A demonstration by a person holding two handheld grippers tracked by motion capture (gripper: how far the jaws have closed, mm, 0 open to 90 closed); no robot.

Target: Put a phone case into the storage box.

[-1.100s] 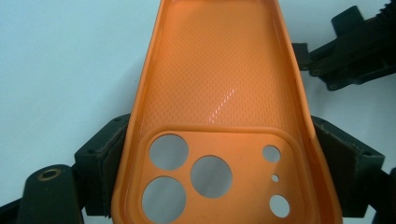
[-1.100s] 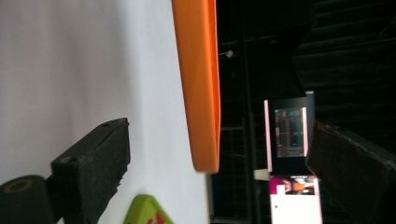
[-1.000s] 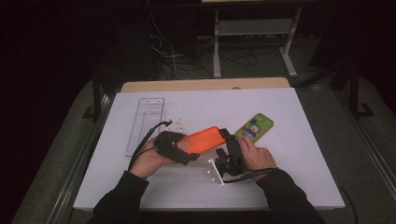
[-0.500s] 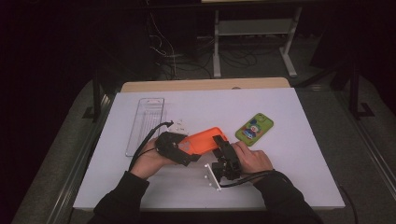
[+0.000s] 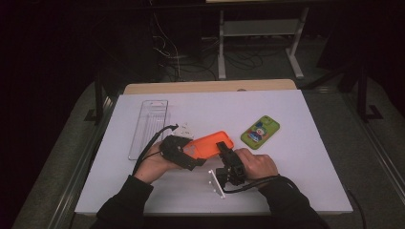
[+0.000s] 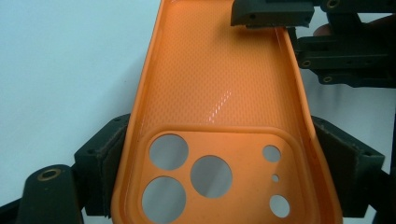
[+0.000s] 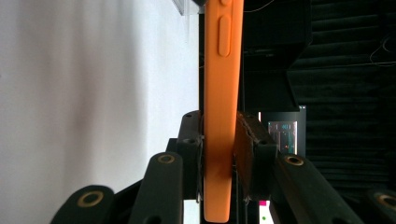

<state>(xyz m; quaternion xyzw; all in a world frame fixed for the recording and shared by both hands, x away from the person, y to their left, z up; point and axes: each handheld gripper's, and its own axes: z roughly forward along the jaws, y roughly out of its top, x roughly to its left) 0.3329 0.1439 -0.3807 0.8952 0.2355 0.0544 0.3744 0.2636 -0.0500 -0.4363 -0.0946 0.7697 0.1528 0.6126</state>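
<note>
Now both grippers hold one orange phone case (image 5: 208, 144) just above the white table (image 5: 296, 181), near its front edge. The left gripper (image 5: 184, 155) pinches the case across its width at the camera end, pads pressed against both side walls. The right gripper (image 5: 225, 152) has just been closing its jaws, and its pads now squeeze the thin edge of the case at the far end.

The step in hand looks like a two-handed grip on the empty case, perhaps readying it to receive a phone. Next, the case likely needs carrying toward the green phone (image 5: 260, 131), which lies flat well apart to the right.

Seen from the left gripper view, the case (image 6: 219, 88) is open side up, with a dotted inner texture, a raised rim, and round camera holes. From the right gripper view it (image 7: 223, 93) appears edge-on, with moulded side buttons. A clear plastic tray (image 5: 149, 125) rests farther left.
</note>
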